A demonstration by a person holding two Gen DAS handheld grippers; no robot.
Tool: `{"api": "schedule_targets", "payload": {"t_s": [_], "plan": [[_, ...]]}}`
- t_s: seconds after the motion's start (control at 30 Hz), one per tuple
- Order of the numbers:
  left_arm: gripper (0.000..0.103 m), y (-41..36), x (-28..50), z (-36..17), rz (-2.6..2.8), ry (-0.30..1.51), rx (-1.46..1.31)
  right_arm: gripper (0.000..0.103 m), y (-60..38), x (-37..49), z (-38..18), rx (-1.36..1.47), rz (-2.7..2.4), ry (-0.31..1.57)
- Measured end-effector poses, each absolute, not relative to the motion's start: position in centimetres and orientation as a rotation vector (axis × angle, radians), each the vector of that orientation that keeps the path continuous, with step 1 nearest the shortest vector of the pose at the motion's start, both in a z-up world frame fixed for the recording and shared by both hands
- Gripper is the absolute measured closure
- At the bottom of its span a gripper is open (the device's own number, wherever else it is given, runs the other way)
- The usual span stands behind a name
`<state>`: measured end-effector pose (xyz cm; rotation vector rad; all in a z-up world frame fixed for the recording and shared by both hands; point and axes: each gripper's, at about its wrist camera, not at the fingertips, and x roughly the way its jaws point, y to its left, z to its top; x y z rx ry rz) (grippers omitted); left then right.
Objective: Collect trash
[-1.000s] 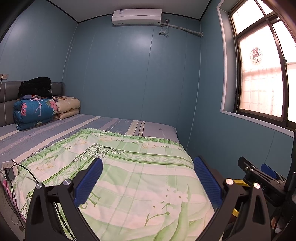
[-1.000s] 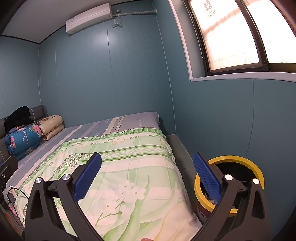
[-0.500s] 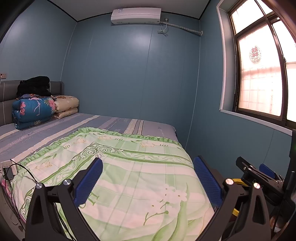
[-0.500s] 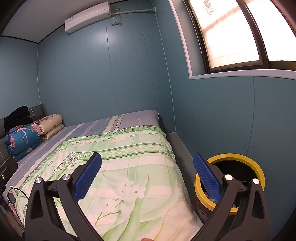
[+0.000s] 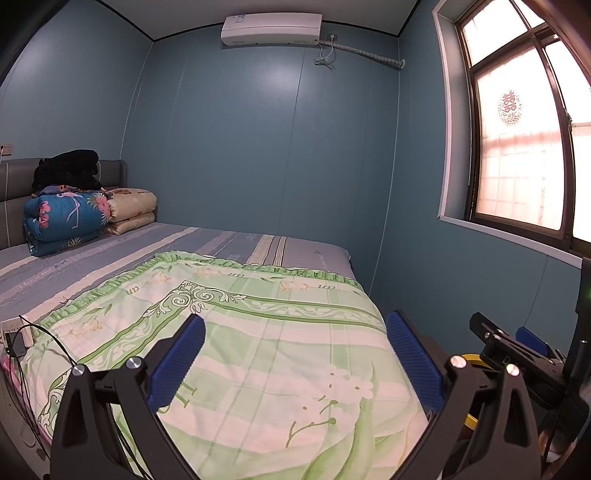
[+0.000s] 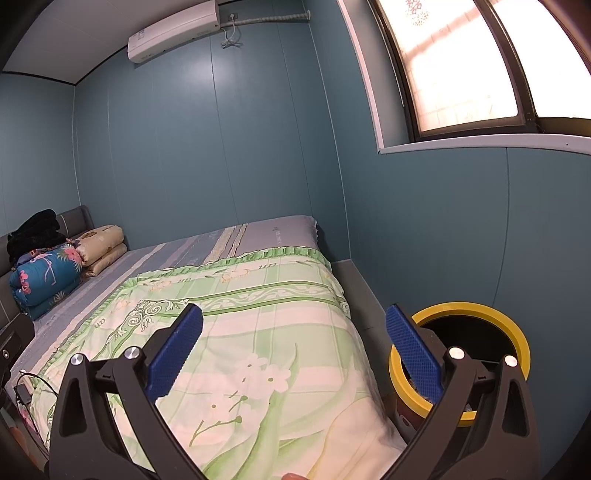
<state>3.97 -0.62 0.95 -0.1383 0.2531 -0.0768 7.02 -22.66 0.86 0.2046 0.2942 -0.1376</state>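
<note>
A yellow-rimmed trash bin [image 6: 476, 314] stands on the floor between the bed and the blue wall, partly behind my right gripper's right finger. My right gripper [image 6: 293, 354] hangs open and empty over the foot of the bed. My left gripper [image 5: 295, 360] is open too, nothing between its blue pads, above the green floral quilt [image 5: 258, 332]. In the left wrist view the right gripper [image 5: 517, 347] shows at the lower right, with a sliver of the bin's yellow rim [image 5: 469, 357] behind it. No loose trash shows on the bed.
Folded blankets [image 5: 70, 218] and a black bundle [image 5: 68, 168] sit at the headboard. A power strip with cables [image 5: 16, 334] lies at the bed's left edge. A window [image 5: 524, 147] is on the right wall, an air conditioner [image 5: 271, 27] high up.
Both views have tilted slightly up and shifted; the bin's rim sits a little lower and more to the right in the right wrist view. Both grippers stay open.
</note>
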Motion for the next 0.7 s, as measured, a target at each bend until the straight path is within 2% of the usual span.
{"api": "schedule_targets", "payload": {"t_s": [0.7], "plan": [[0.008, -0.6, 4.42, 0.47, -0.087, 0.276, -0.148, 0.008, -22.84, 7.33, 0.49, 0.21, -0.13, 0.318]]}}
